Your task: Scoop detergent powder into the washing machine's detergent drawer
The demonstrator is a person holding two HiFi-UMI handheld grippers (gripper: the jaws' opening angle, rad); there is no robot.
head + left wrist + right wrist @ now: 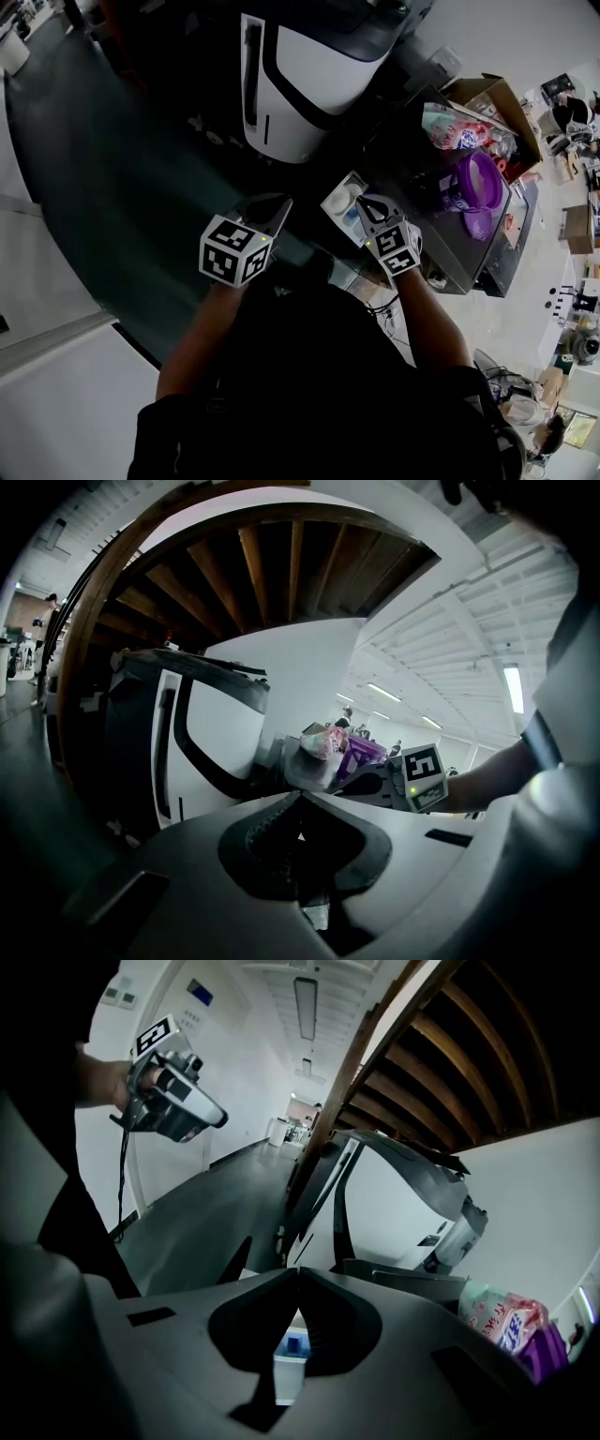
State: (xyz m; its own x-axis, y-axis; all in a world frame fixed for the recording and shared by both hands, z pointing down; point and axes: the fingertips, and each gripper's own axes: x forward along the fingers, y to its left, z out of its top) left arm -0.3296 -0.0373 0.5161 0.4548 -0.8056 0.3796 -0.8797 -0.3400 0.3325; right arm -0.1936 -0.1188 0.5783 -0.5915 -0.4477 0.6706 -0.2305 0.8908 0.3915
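Note:
The washing machine's detergent drawer (339,202) stands pulled open, white, with a blue insert (293,1342) in it. My right gripper (364,203) hovers just over the drawer, its jaws shut with nothing between them (298,1271). My left gripper (279,202) is held left of the drawer, also shut and empty (300,797). A purple tub (478,182) sits on the dark machine top (412,178), and a detergent bag (452,127) lies behind it. No scoop can be made out in either gripper.
A large white and black appliance (309,66) stands beyond the drawer. A cardboard box (502,101) sits at the far right of the machine top. The dark floor (103,169) spreads to the left, and other people stand far off.

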